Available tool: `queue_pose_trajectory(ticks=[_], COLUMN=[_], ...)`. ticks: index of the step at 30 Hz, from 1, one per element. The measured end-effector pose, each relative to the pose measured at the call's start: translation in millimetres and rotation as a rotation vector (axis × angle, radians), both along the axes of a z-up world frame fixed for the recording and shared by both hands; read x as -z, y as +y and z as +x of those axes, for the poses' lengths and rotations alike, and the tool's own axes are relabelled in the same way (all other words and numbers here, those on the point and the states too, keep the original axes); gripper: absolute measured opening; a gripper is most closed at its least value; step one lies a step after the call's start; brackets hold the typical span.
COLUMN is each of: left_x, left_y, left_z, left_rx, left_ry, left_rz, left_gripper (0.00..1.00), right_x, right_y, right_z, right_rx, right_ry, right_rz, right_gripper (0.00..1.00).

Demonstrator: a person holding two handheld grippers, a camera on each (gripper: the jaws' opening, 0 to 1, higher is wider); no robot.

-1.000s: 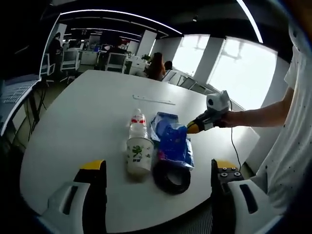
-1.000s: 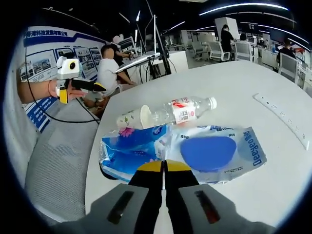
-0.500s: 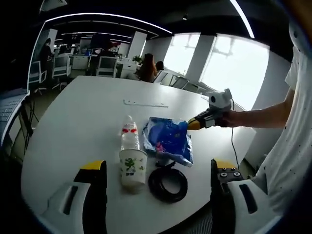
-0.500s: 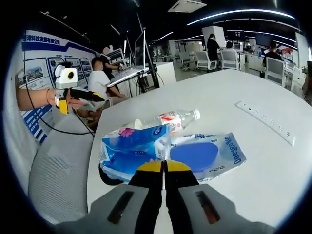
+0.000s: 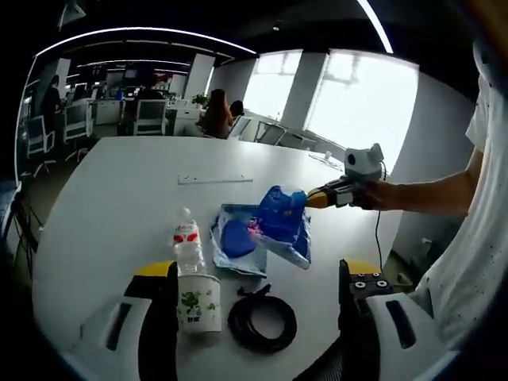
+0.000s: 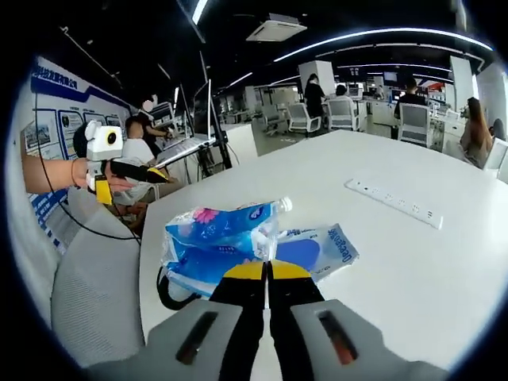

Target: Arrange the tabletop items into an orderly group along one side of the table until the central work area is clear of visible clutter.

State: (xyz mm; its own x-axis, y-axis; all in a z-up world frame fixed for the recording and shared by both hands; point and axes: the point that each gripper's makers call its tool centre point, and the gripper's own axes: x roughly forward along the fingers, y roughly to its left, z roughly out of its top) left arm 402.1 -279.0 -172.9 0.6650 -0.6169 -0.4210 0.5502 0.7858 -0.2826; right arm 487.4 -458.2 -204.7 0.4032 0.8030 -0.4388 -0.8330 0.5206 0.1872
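Jaws of our left gripper (image 5: 252,317) stand wide apart at the near edge of the white tabletop (image 5: 119,198), holding nothing. Just beyond them, close to that near edge, we see a paper cup (image 5: 198,302) printed with green leaves and a coil of black cable (image 5: 262,323) beside it. A clear water bottle (image 5: 186,242) with a red label lies behind the cup, pointing toward the far edge.

Farther in, a flat pouch with a blue oval (image 5: 236,242) rests on the tabletop. Above it a blue tissue pack (image 5: 282,218) is lifted clear, pinched at one end by our right gripper (image 5: 317,196). In the right gripper view, those jaws (image 6: 267,274) are pressed together on the near edge of the blue tissue pack (image 6: 218,242), with the pouch (image 6: 317,248) lying just past it.

Near the far edge, well apart from everything else, a long white power strip (image 5: 215,179) lies alone.

We judge the task partly done: cup, bottle, cable and pouch sit loosely gathered toward the near edge, but the tissue pack is not yet set down, and the power strip may need joining to the group.
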Motion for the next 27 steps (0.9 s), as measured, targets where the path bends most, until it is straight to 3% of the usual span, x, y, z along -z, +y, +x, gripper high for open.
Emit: queue_pose_trajectory(ticks=[12,17,27], left_x=[-11.7,-13.8,-13.5], left_y=[-53.7,-87.9,-146.3], left_z=[25.7,41.8,57.4], left_rx=[0.117,0.161,0.228], left_ry=[-0.029,-0.038,-0.02], left_rz=[-0.001,0.041,0.06], left_gripper=[0.77,0.66,0.49], right_x=[-25.7,-35.5,-45.7], right_y=[-38.4,-65.5,-93.6], right_z=[1.6,6.9,1.2], right_rx=[0.184,0.262,0.379], right_ry=[-0.052,-0.056,-0.069], right_rz=[0.051,0.091,0.124], right_gripper=[0.0,0.0,0.0])
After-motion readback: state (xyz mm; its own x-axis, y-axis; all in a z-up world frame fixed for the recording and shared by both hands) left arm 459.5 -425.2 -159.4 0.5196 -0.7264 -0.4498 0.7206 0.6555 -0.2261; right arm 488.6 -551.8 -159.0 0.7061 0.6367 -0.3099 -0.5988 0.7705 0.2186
